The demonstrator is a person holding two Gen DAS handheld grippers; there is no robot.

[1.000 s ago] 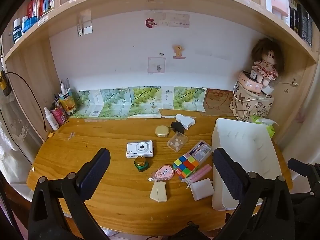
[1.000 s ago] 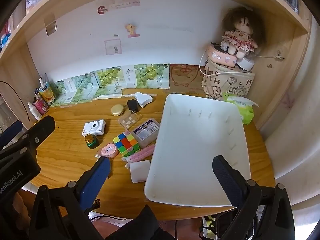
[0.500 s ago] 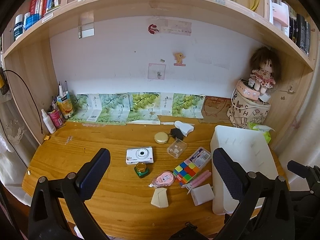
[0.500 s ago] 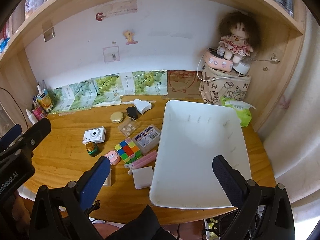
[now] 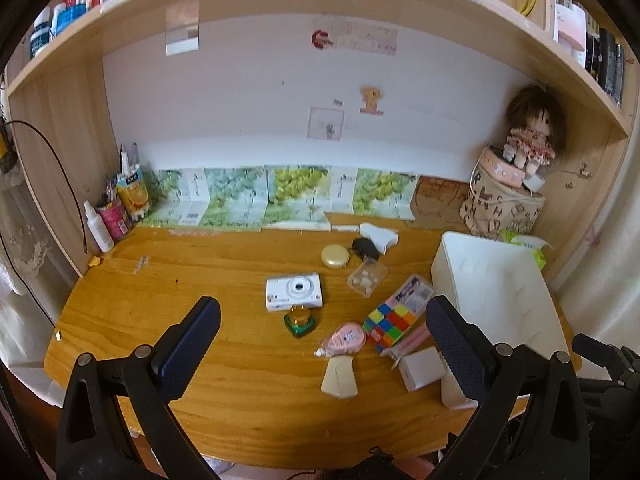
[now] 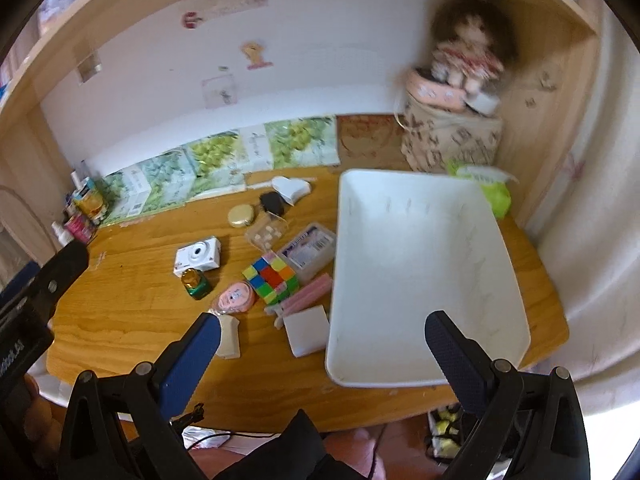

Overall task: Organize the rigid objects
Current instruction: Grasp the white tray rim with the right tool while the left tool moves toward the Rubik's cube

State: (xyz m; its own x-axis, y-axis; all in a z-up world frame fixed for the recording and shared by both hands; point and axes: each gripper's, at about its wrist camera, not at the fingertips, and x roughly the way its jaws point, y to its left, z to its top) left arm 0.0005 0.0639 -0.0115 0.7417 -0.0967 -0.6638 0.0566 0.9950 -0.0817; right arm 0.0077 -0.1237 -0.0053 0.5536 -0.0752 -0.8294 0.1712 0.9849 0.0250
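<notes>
Small rigid objects lie clustered on the wooden bench [image 5: 160, 304], just left of an empty white tray [image 6: 420, 264]. Nearest the tray's left wall are a clear plastic case [image 6: 307, 249] with a printed label, a pink pen [image 6: 306, 298] and a white square block [image 6: 306, 330] that touches the wall. A multicoloured puzzle cube [image 6: 271, 276] sits against the case; a pink correction-tape dispenser [image 6: 234, 298] and a beige wedge-shaped piece [image 6: 229, 338] lie beside and in front of it. Farther left are a white compact camera [image 5: 294, 292], lens up, and a small green bottle [image 5: 299, 320] with a gold cap just before it. Behind the group: a small clear box [image 5: 367, 278] of white pieces, a round gold compact [image 5: 336, 256], a black item [image 5: 365, 247] and a white heart-shaped box [image 6: 291, 189].

The left tool [image 5: 323, 336] is raised above the bench's front edge, its fingers spread wide and empty. The right tool [image 6: 322, 350] hangs over the tray's near left corner, likewise wide apart and holding nothing. A doll [image 5: 532, 136] sits on a printed fabric bin in the rear right corner.
</notes>
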